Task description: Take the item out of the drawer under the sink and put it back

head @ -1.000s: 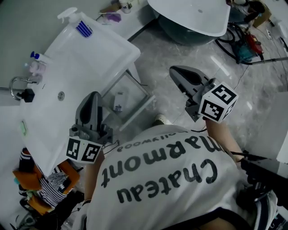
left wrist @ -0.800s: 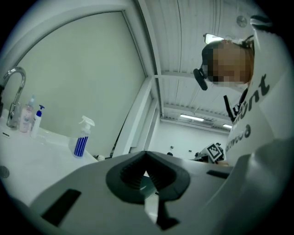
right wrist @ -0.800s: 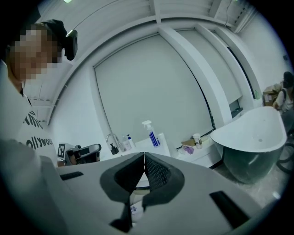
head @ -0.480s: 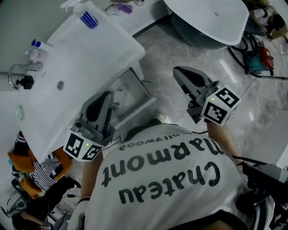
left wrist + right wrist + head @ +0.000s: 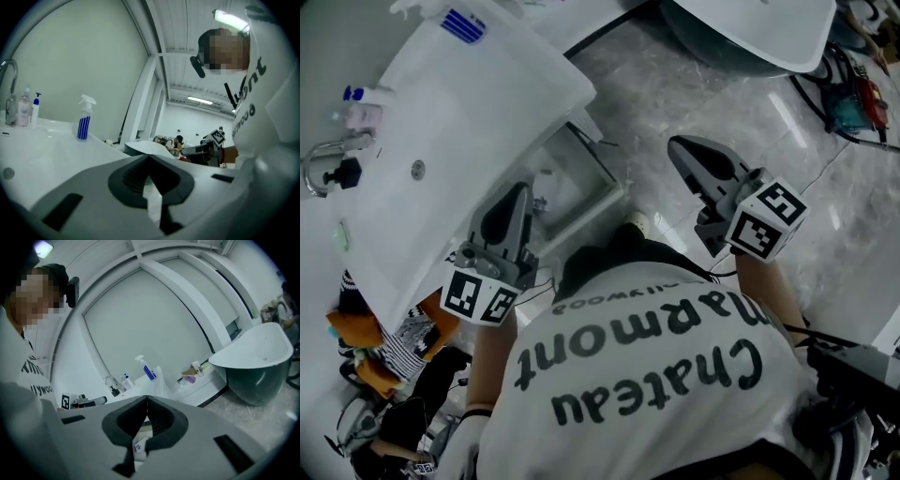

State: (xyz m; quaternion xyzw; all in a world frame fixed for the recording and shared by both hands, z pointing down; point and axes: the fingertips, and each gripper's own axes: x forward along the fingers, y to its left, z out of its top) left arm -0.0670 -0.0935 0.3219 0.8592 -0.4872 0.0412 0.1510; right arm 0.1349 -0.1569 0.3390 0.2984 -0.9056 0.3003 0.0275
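Under the white sink counter (image 5: 478, 103) the drawer (image 5: 614, 190) stands pulled out. A small white item (image 5: 544, 199) lies inside it, and it also shows through the gap under the right jaws as the item (image 5: 138, 446). My left gripper (image 5: 517, 191) is shut and empty, its tip over the drawer's near-left side, just below the counter edge. In its own view the left gripper (image 5: 149, 157) has both jaws meeting at the tip. My right gripper (image 5: 679, 146) hangs over the marble floor to the right of the drawer. The right gripper (image 5: 146, 398) is also shut with nothing in it.
A blue-striped spray bottle (image 5: 455, 23) and a faucet (image 5: 323, 164) with small bottles stand on the counter. A freestanding bathtub (image 5: 750, 28) is at the top, with tools and cables (image 5: 853, 89) beside it. Clothes and bags (image 5: 375, 347) lie at the lower left.
Both grippers have sunk lower. The left one has come closer to the open drawer. The counter has slid up and left in the head view.
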